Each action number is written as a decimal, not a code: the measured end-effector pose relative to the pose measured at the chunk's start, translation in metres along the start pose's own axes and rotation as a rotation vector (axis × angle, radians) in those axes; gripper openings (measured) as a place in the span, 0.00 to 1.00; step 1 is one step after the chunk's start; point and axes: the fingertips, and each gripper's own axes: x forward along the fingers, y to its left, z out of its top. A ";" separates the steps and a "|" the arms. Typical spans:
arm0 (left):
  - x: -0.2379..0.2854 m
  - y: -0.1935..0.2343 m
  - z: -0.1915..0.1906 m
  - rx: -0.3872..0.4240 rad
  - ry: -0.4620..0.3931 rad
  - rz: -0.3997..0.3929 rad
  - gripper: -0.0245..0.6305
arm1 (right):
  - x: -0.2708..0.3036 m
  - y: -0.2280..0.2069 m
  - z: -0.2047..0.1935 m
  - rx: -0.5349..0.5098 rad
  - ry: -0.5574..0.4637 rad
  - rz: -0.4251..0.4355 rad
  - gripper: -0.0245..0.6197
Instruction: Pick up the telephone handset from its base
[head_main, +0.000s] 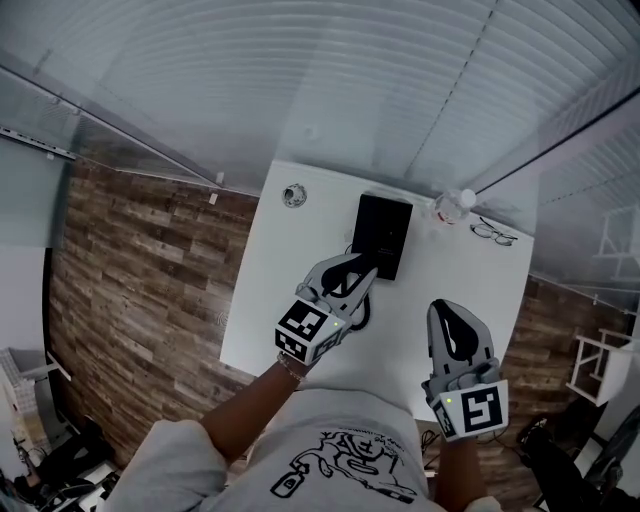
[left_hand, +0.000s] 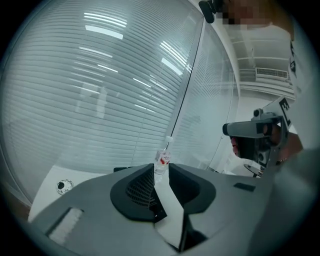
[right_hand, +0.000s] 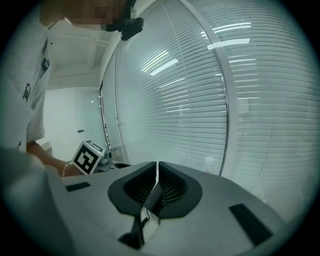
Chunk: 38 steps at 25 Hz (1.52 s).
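A black telephone (head_main: 382, 235) lies on the white table (head_main: 260, 320), its handset resting on the base. My left gripper (head_main: 360, 270) hovers over the phone's near end, jaws a little apart with nothing between them. In the left gripper view the gripper (left_hand: 161, 167) shows a narrow gap, and only a dark sliver of the phone (left_hand: 122, 169) peeks over the left jaw. My right gripper (head_main: 447, 312) is lower right of the phone, apart from it. Its jaws (right_hand: 157, 165) meet at the tips and hold nothing.
A clear water bottle (head_main: 455, 205) stands at the table's far right, with a pair of glasses (head_main: 493, 235) beside it. A small round object (head_main: 293, 195) lies at the far left corner. Glass walls with blinds surround the table. Wooden floor lies to the left.
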 end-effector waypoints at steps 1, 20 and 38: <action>0.004 0.005 -0.003 -0.008 0.005 0.005 0.15 | 0.002 -0.001 0.000 0.003 0.004 0.002 0.06; 0.072 0.098 -0.086 -0.079 0.093 0.114 0.22 | 0.054 -0.015 -0.054 0.051 0.076 0.055 0.06; 0.084 0.111 -0.106 -0.284 0.085 0.073 0.21 | 0.071 -0.012 -0.075 0.088 0.119 0.085 0.06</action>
